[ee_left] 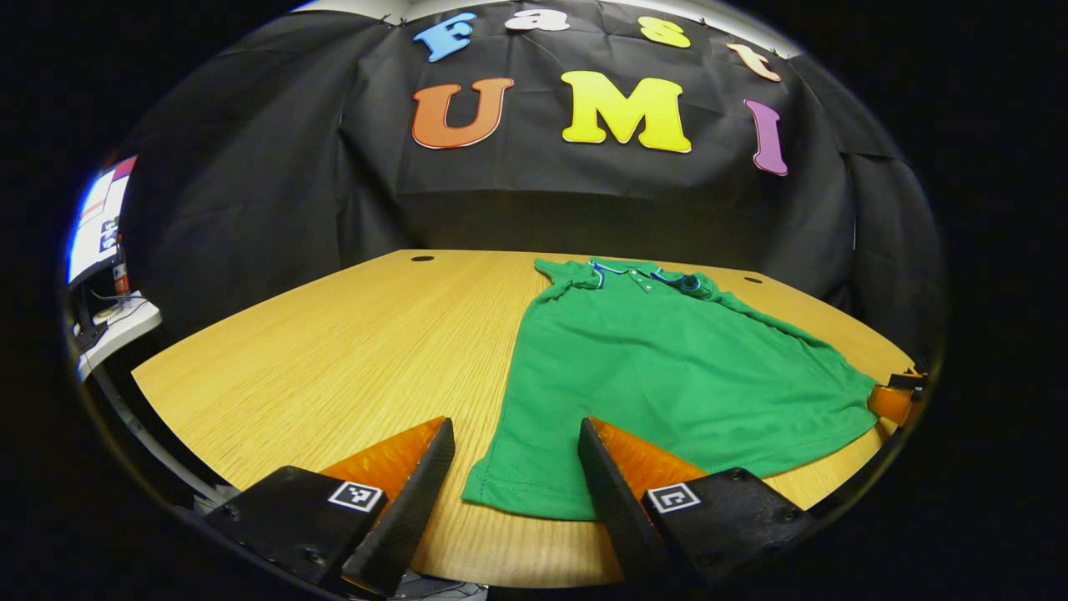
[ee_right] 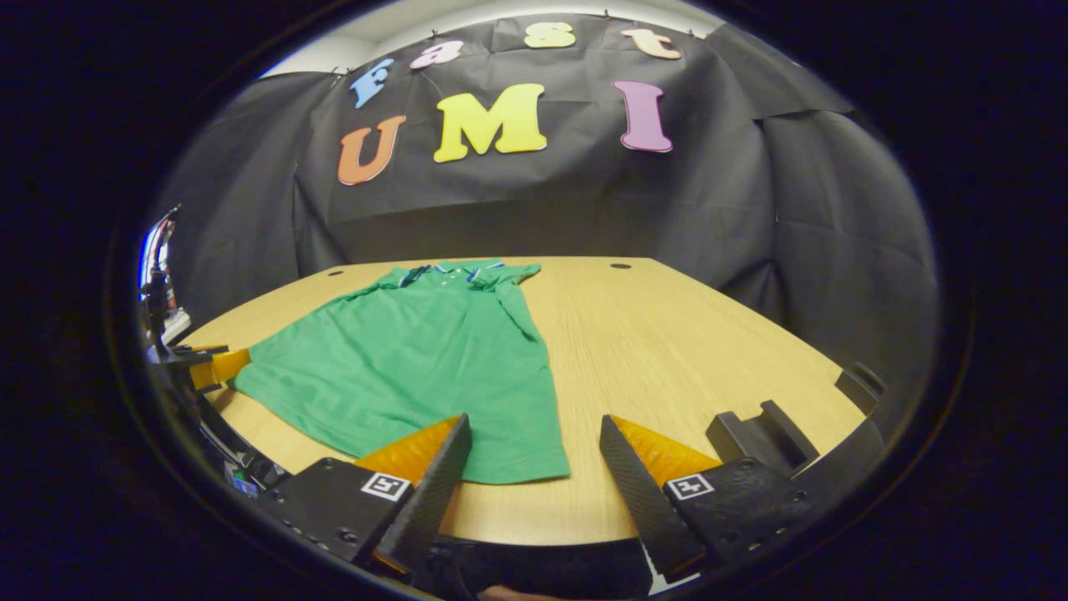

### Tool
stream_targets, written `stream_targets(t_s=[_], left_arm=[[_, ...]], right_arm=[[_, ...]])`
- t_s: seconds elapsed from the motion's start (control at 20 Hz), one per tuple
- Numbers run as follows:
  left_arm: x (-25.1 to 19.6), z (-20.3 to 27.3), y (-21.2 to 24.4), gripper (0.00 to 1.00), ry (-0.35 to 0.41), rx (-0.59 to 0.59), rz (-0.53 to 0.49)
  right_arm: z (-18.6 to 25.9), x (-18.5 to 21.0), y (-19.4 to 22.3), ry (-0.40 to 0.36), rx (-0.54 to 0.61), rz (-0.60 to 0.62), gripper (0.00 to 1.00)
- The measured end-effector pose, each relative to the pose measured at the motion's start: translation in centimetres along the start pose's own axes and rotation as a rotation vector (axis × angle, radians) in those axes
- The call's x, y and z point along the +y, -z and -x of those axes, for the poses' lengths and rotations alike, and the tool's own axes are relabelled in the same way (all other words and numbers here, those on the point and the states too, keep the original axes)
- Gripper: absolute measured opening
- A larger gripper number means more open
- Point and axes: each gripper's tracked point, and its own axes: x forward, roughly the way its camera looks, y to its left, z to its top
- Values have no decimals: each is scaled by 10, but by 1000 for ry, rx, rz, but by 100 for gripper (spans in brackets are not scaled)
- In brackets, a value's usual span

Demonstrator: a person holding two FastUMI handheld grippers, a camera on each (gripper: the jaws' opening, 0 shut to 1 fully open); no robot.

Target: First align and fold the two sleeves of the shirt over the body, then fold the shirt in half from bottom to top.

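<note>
A green polo shirt [ee_left: 667,376] lies flat on the wooden table [ee_left: 350,351], collar at the far side and both sleeves folded in over the body. My left gripper [ee_left: 517,476] is open above the hem's left corner, nothing between its fingers. In the right gripper view the same shirt [ee_right: 417,367] spreads left of centre, and my right gripper [ee_right: 534,480] is open over the hem's right corner. The other gripper [ee_right: 213,367] shows at that view's left edge, and the right one [ee_left: 893,401] at the left gripper view's right edge.
The table [ee_right: 684,351] has a cable hole [ee_left: 422,259] at its far left and another hole [ee_right: 620,266] at its far right. A black holder [ee_right: 759,434] sits near the front right edge. A lit screen [ee_left: 96,225] and a white shelf stand off the left side.
</note>
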Motion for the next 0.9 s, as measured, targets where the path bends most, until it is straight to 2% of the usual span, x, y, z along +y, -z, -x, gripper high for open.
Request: stream_targets(t_s=[0.1,0.2,0.25,0.3,0.35,0.4,0.45,0.5,0.55,0.75,0.9], left_arm=[[-1,1,0,94,2,2,4],[-4,0,0,73,4,2,11],[-3,-4,0,58,6,2,13],[-4,-5,0,58,12,3,14],[-8,-6,0,39,23,2,10],[-13,-8,-1,31,39,-2,7],[-16,-7,-2,17,45,-7,3],[-16,-10,-3,12,50,-7,7],[-18,-12,-4,8,57,-9,8],[-18,-11,-28,6,53,-59,-4],[-21,-14,-50,6,55,-95,-25]], right_arm=[[-3,1,0,5,-13,-11,85],[-4,8,0,-16,-10,-14,82],[-4,9,1,-23,-12,-18,69],[-6,13,1,-39,-5,-30,54],[-7,16,0,-47,-7,-44,38],[-9,17,-1,-56,-1,-71,30],[-11,18,-2,-60,-10,-88,6],[-10,18,-3,-61,-6,-94,9],[-11,17,-5,-58,-6,-92,1],[-9,11,-22,-53,-26,-99,1],[-8,9,-51,-53,-65,-95,1]])
